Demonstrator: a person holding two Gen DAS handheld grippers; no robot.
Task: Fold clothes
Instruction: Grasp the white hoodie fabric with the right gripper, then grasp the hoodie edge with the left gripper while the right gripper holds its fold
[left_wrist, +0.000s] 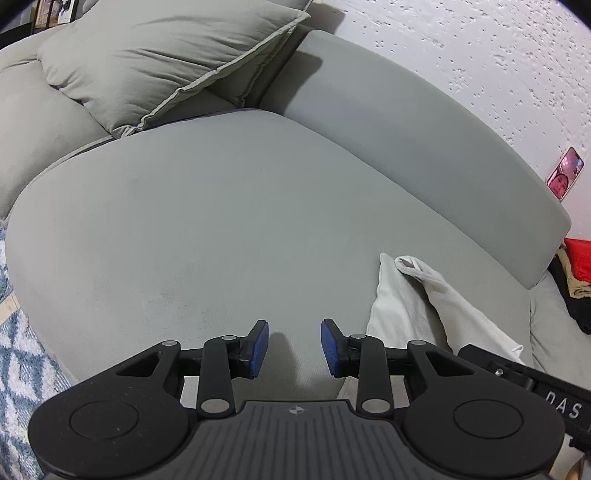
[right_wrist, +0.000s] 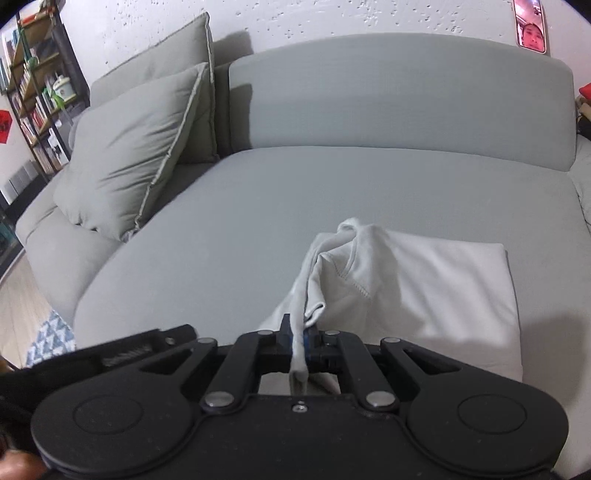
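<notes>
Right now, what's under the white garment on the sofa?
The white garment lies on the grey sofa seat; only cushion shows around it. Anything beneath its folds is covered. The right gripper pinches one edge.

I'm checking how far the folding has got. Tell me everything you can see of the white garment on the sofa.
The white garment is soft, matte knit fabric with a stitched hem. Most of it lies flat in a roughly rectangular fold on the grey sofa seat. Its near-left edge is bunched and lifted, pinched in the shut jaws of the right gripper. The left gripper, open, hangs beside it and does not touch it.
</notes>
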